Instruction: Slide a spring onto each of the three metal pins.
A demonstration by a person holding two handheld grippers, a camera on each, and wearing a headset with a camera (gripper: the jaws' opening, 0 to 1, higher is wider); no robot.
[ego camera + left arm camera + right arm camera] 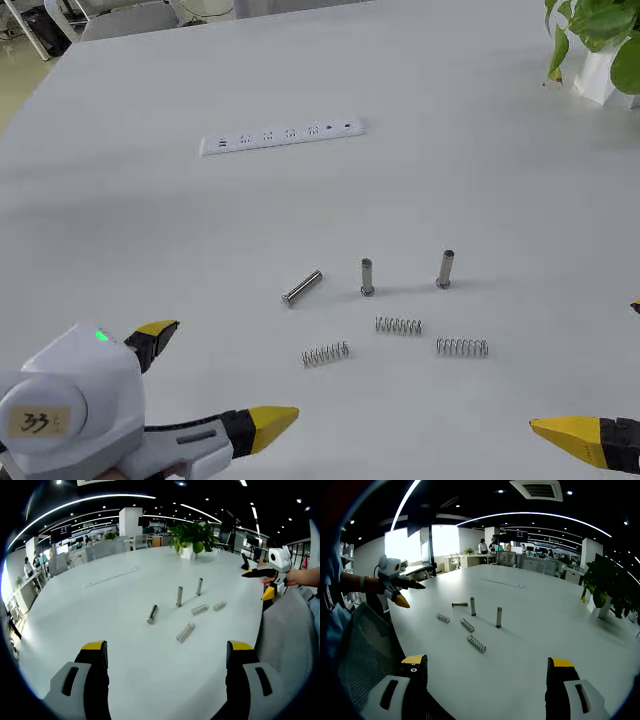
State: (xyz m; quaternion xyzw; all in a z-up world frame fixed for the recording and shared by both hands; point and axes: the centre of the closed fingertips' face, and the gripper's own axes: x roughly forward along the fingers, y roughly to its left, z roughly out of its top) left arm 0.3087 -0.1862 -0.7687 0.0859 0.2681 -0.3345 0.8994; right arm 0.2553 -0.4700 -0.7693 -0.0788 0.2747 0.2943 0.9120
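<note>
Three metal pins are on the white table: one lies on its side (302,287), two stand upright (367,277) (445,269). Three loose springs (326,353) (398,325) (462,347) lie flat just in front of them, none on a pin. My left gripper (215,375) is open at the lower left, short of the springs. My right gripper (600,368) is open at the lower right edge. In the left gripper view the nearest spring (185,631) lies ahead between the wide jaws. In the right gripper view a spring (476,643) lies ahead, with an upright pin (498,617) behind it.
A white power strip (282,136) lies farther back on the table. A potted plant (600,50) stands at the far right corner. A grey mesh chair (365,645) sits by the table's near edge. People work at desks far behind.
</note>
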